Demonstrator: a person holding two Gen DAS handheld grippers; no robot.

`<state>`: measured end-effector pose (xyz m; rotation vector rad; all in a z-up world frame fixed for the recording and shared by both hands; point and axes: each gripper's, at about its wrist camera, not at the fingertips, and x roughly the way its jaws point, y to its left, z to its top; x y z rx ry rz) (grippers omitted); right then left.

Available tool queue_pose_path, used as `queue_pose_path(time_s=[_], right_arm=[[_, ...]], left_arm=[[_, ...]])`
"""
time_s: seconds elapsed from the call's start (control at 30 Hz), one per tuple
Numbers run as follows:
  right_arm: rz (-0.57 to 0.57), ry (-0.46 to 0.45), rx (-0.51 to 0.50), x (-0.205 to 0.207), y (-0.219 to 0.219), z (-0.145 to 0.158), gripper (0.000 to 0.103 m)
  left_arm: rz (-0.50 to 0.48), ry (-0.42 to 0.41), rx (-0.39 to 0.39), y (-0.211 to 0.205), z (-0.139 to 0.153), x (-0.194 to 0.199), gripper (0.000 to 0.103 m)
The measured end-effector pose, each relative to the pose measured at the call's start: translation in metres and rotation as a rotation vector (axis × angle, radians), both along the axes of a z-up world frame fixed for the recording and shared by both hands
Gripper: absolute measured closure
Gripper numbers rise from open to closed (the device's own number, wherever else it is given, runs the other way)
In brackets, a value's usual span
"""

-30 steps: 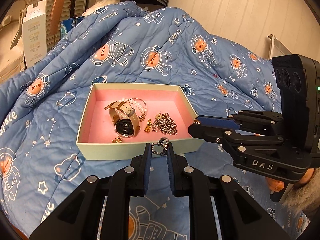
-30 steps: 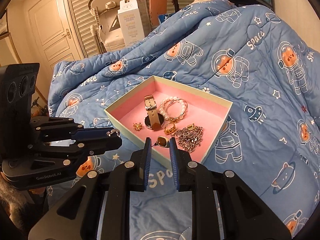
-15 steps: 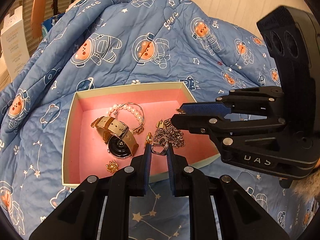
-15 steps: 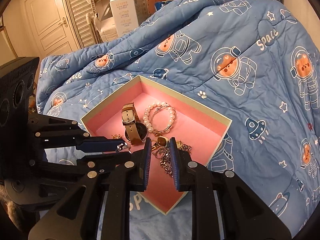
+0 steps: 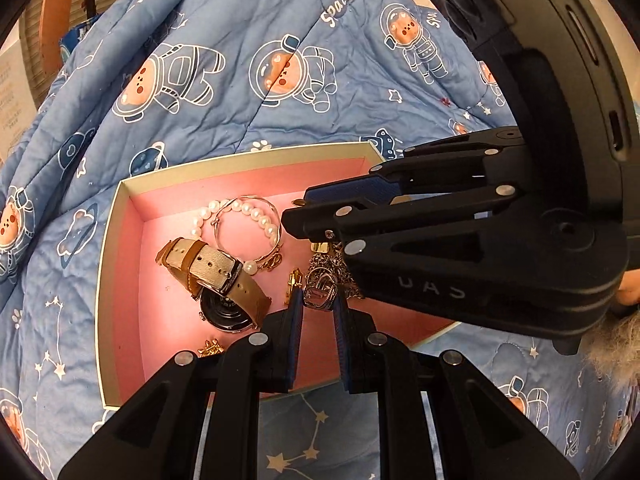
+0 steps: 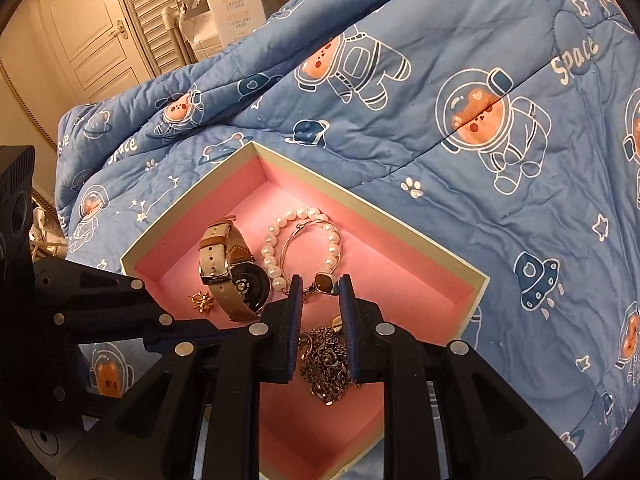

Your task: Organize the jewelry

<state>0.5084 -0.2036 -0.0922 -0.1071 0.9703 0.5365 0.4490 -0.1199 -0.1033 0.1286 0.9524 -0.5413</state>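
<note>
Between the left claw's (image 5: 318,304) blue pads sits a small silver heart-shaped ring (image 5: 319,295), pinched tight, right above the heap of silver chain (image 5: 334,270) in the pink-lined shallow cardboard box (image 5: 120,208). The right claw (image 6: 319,294) is clenched too, on a gold ring with a dark square stone (image 6: 325,283), hovering over the box floor just ahead of the pearl bracelet (image 6: 298,240). Off to the left claw's left lies the tan-strapped wristwatch (image 5: 216,280). My read: both pieces are ready to drop. Best to lower each close to bare pink lining, clear of the chain, then ease the pads apart so nothing tangles or bounces onto the blue astronaut-print quilt (image 6: 460,80).
</note>
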Motion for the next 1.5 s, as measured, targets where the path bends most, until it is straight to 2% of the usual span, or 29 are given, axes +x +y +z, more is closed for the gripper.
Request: queue_pose_path(time_s=[0.37, 0.43, 0.53, 0.7, 0.8, 0.87, 0.93, 0.97, 1.03, 1.07, 1.1, 1.13, 1.27, 1.5], right_arm=[[0.024, 0.022, -0.024, 0.008, 0.006, -0.014, 0.084], [0.024, 0.018, -0.027, 0.007, 0.007, -0.014, 0.083], [0.035, 0.015, -0.025, 0.006, 0.008, -0.014, 0.080], [0.029, -0.012, -0.013, 0.002, 0.012, -0.009, 0.053], [0.020, -0.042, -0.019, -0.001, 0.011, -0.005, 0.047], [0.013, -0.068, -0.031, -0.005, 0.010, -0.001, 0.044], [-0.003, -0.106, -0.031, -0.011, 0.007, 0.004, 0.029], [-0.020, -0.130, -0.027, -0.015, 0.004, 0.008, 0.025], [-0.046, -0.182, -0.012, -0.027, 0.000, 0.015, 0.022], [-0.060, -0.204, -0.013, -0.033, -0.002, 0.018, 0.020], [-0.079, -0.223, -0.017, -0.039, -0.003, 0.020, 0.011], [-0.097, -0.244, -0.016, -0.046, -0.005, 0.022, 0.009], [-0.150, -0.313, -0.008, -0.077, -0.011, 0.029, 0.007], [-0.215, -0.357, 0.025, -0.148, -0.015, 0.032, 0.006]], left_arm=[[0.007, 0.004, -0.002, 0.001, -0.004, 0.003, 0.086], [0.008, -0.003, -0.002, 0.002, -0.003, 0.002, 0.077], [0.006, -0.018, 0.006, 0.001, -0.003, -0.003, 0.069], [0.012, -0.044, 0.016, -0.001, -0.001, -0.009, 0.058], [0.011, -0.074, 0.032, -0.001, 0.003, -0.017, 0.051], [0.017, -0.112, 0.057, 0.000, 0.008, -0.025, 0.043], [0.034, -0.148, 0.070, 0.005, 0.013, -0.034, 0.030], [0.045, -0.163, 0.071, 0.009, 0.015, -0.041, 0.027], [0.072, -0.189, 0.059, 0.018, 0.020, -0.053, 0.016], [0.093, -0.206, 0.051, 0.023, 0.023, -0.060, 0.014], [0.114, -0.219, 0.041, 0.028, 0.024, -0.068, 0.010], [0.130, -0.227, 0.029, 0.032, 0.025, -0.072, 0.008], [0.187, -0.243, 0.001, 0.044, 0.026, -0.096, 0.007], [0.253, -0.273, 0.031, 0.058, 0.018, -0.145, 0.007]])
